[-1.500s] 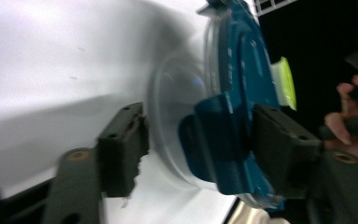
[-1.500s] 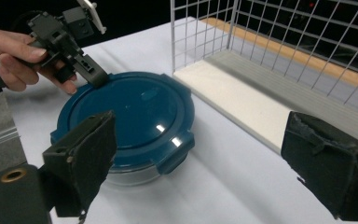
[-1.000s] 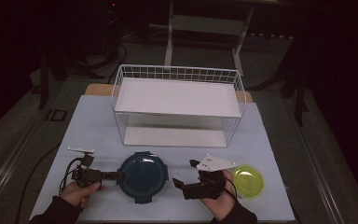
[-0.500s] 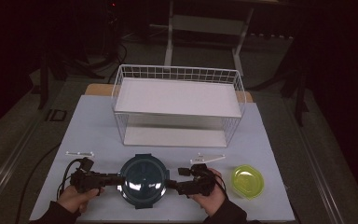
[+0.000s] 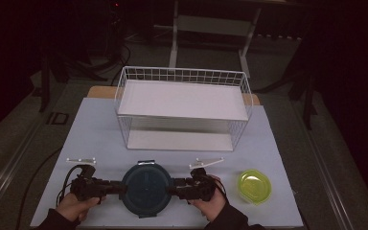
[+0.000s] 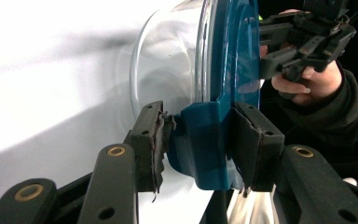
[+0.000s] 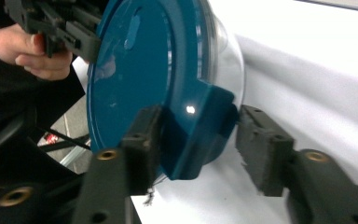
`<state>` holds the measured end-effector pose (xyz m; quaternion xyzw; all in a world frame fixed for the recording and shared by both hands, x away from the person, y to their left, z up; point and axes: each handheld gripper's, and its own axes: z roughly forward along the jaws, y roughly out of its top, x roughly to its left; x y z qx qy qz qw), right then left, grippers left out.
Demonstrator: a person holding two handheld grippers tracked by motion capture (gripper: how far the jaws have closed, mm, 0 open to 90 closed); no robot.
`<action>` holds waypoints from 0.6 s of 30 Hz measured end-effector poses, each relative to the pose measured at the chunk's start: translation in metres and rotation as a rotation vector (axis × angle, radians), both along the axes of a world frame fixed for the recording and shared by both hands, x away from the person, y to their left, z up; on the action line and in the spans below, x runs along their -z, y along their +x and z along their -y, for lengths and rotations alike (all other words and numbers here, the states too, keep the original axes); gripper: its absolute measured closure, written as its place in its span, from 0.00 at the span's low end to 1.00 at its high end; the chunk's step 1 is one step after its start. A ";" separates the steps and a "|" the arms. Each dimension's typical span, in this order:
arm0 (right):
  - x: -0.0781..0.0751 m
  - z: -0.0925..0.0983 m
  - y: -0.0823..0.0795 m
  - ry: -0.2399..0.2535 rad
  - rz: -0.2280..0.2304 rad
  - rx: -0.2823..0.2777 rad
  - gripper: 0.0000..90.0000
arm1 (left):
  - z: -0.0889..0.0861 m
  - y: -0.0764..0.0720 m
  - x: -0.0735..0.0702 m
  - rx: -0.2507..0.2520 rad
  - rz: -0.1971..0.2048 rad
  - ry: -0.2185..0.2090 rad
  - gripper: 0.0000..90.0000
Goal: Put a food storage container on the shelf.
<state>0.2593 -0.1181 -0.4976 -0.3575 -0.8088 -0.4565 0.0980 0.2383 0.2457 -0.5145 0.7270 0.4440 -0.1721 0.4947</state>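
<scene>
The round clear glass bowl with a dark blue snap-on lid (image 5: 147, 189) sits at the counter's (image 5: 100, 129) near edge. The left gripper's (image 6: 196, 140) fingers clamp one lid tab. The right gripper's (image 7: 193, 140) fingers have just been closing around the opposite tab, one finger (image 7: 261, 144) not yet touching.

Wire rack (image 5: 182, 103) behind; sides prob. open

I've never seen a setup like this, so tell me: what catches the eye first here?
A round glass container with a blue lid sits at the table's near edge, a hand-held gripper on each side. The left gripper clamps one lid clip; the right gripper has just been closing around the opposite clip. Behind stands a white wire rack, with a yellow-green bowl at the right.
</scene>
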 end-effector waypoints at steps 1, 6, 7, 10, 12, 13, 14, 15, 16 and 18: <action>0.001 0.001 0.000 0.007 -0.012 0.001 0.57 | 0.000 -0.001 0.000 0.001 0.005 0.001 0.62; 0.001 0.000 0.000 0.013 -0.030 0.009 0.57 | -0.001 -0.004 0.001 -0.007 0.004 -0.003 0.62; 0.002 0.000 0.000 0.019 -0.027 0.007 0.57 | -0.001 -0.004 0.001 -0.008 0.006 -0.005 0.62; 0.004 0.002 0.000 0.046 -0.061 0.010 0.58 | -0.001 -0.007 0.001 -0.009 0.013 -0.002 0.62; 0.007 0.003 0.002 0.074 -0.095 0.003 0.60 | -0.001 -0.008 0.001 -0.009 0.015 -0.001 0.62; 0.008 0.004 0.003 0.082 -0.105 0.000 0.60 | 0.000 -0.009 0.001 -0.009 0.015 -0.001 0.63; 0.008 0.003 0.003 0.076 -0.103 -0.002 0.60 | 0.000 -0.009 0.001 -0.010 0.015 0.000 0.63; 0.007 0.003 0.002 0.073 -0.104 -0.001 0.60 | -0.001 -0.009 0.001 -0.011 0.014 -0.003 0.63; 0.006 0.003 0.002 0.069 -0.105 0.002 0.60 | -0.001 -0.009 0.001 -0.015 0.007 -0.007 0.63; 0.006 0.002 0.001 0.066 -0.100 0.005 0.60 | 0.000 -0.010 0.000 -0.020 0.007 -0.004 0.63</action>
